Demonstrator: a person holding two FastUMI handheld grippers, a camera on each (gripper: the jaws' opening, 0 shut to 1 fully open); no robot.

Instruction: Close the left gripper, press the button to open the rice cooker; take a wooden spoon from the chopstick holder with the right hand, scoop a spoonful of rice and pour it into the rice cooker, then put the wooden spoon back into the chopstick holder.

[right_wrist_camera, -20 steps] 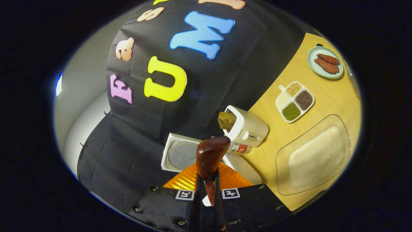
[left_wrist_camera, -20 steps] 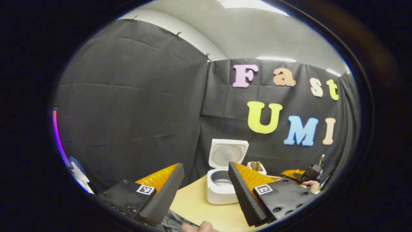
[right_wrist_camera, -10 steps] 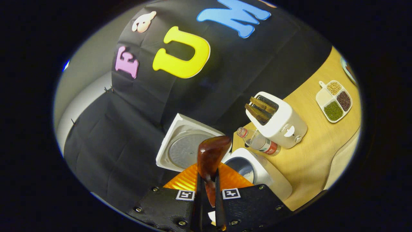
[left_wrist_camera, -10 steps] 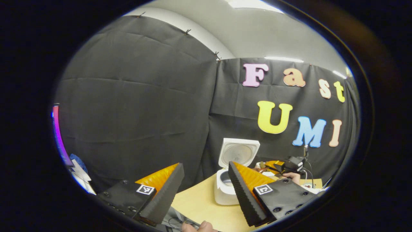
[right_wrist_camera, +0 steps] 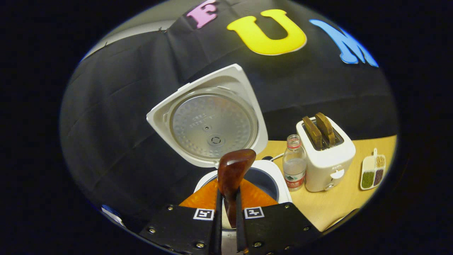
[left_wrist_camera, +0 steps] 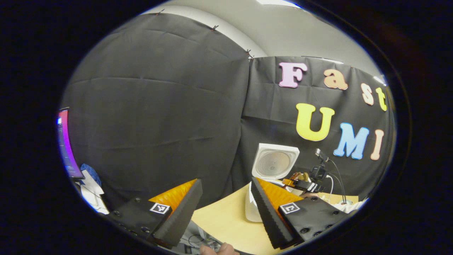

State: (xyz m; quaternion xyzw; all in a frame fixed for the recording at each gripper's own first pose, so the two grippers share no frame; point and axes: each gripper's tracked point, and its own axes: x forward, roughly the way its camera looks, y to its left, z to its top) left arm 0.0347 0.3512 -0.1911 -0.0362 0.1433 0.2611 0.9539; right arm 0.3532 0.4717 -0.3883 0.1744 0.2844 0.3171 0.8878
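Observation:
The white rice cooker (right_wrist_camera: 272,170) stands with its lid (right_wrist_camera: 212,117) raised, and the inner pot shows below it. My right gripper (right_wrist_camera: 228,198) is shut on the handle of the dark wooden spoon (right_wrist_camera: 233,168). The spoon's bowl points forward, right over the cooker's pot. Whether it carries rice I cannot tell. In the left gripper view my left gripper (left_wrist_camera: 225,182) is open with nothing between its fingers, held back from the table's near-left edge. From there the cooker's lid (left_wrist_camera: 274,163) stands up, with the right gripper (left_wrist_camera: 304,184) just beside it.
A water bottle (right_wrist_camera: 293,166) and a white toaster (right_wrist_camera: 325,156) holding bread slices stand right of the cooker on the wooden table (right_wrist_camera: 329,205). A divided dish of grains (right_wrist_camera: 373,173) lies farther right. A monitor (left_wrist_camera: 65,141) glows at the far left.
My right gripper has swung round with the spoon and come up close over the open cooker. The left gripper has turned a little leftward, so the cooker sits farther right in its view.

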